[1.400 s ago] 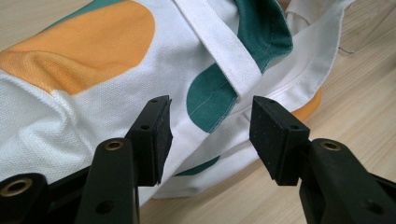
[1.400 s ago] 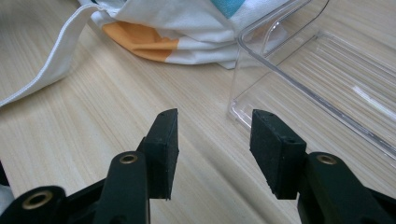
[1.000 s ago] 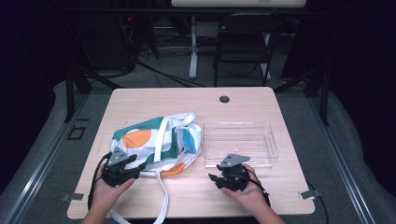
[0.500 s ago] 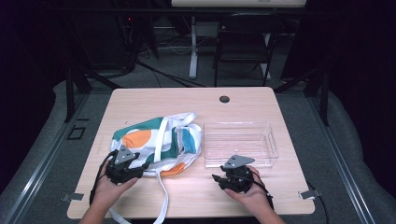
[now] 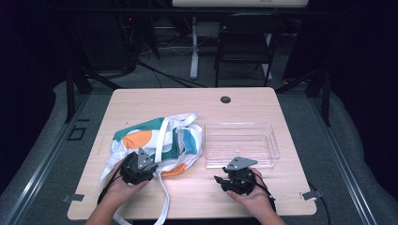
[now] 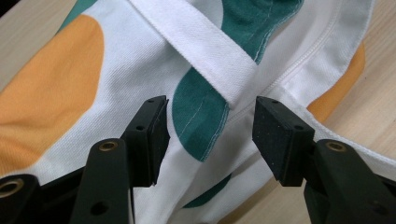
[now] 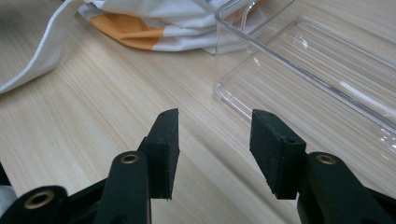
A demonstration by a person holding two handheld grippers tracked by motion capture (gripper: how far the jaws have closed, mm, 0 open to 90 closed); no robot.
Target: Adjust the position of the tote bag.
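Here, from the high view, I see the cloth bag (image 5: 157, 143) lying crumpled on the left half of the table (image 5: 187, 101), white with green and orange patches, its straps trailing toward the near edge. Just right of it sits a clear plastic tray (image 5: 241, 144). My left gripper (image 5: 141, 164) rests over the bag's near edge; my right gripper (image 5: 233, 177) sits on bare wood just near of the tray.

In the left gripper view, my jaws stand apart over the bag (image 6: 140, 70). A white strap (image 6: 210, 46) crosses a green patch between the pads (image 6: 152, 135), and I see neither pad pressing on the cloth, so nothing is grasped.

In the right gripper view, my jaws are spread with bare tabletop between them. The tray's (image 7: 299, 60) near corner lies just beyond, and the bag's (image 7: 154, 23) orange edge sits far left.
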